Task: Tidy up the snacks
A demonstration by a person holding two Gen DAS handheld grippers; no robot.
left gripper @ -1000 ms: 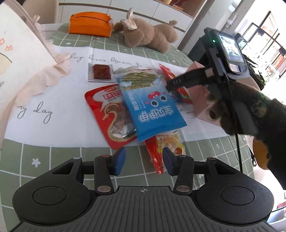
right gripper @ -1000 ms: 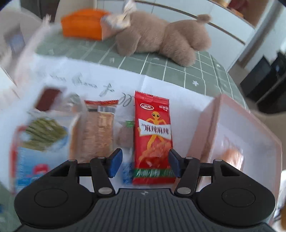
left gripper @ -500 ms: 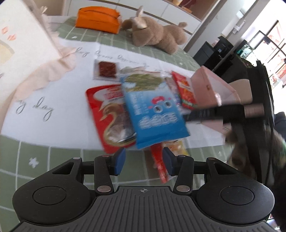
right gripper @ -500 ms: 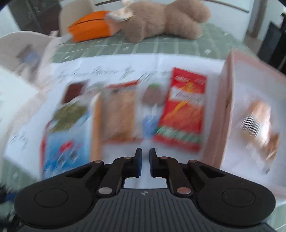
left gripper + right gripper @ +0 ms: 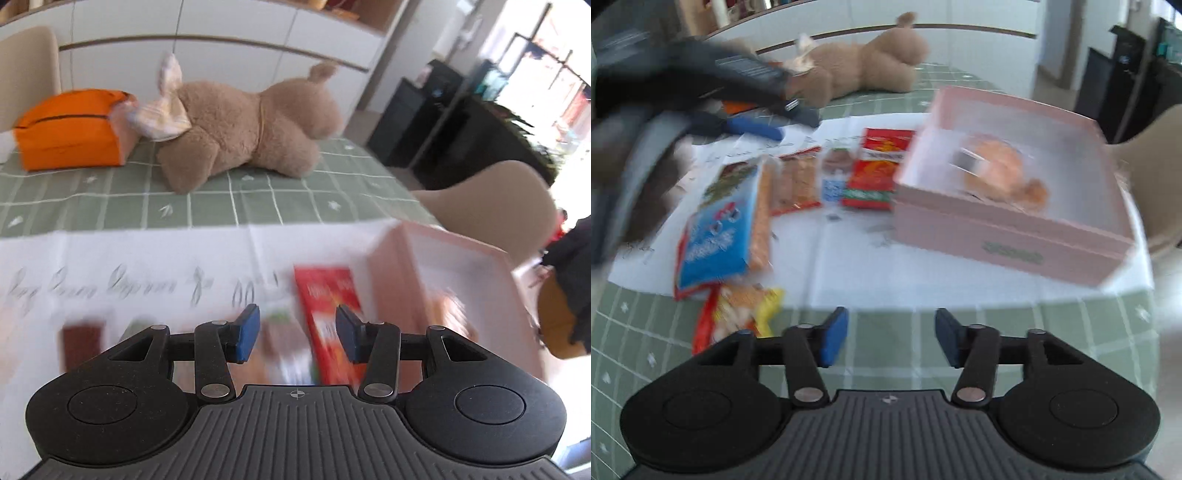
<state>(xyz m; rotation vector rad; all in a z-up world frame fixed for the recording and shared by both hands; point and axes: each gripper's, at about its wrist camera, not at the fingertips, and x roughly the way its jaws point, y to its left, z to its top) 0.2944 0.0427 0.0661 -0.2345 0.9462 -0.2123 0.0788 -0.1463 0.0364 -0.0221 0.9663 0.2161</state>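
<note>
Risk: snagging pink box (image 5: 1008,225) wall, tipping it | left tool (image 5: 297,332) spread, empty, above red packet (image 5: 328,314) beside box | right tool (image 5: 891,338) just reopened, empty, near box front.

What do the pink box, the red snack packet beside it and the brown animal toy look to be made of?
Pink box: likely cardboard, matte, with straight flat walls and a printed green label. Red snack packet: probably plastic film, printed, lying flat; blur hides any gloss. Brown animal toy: plush fabric, fuzzy nap and soft rounded limbs, with a pale cloth bow.
</note>
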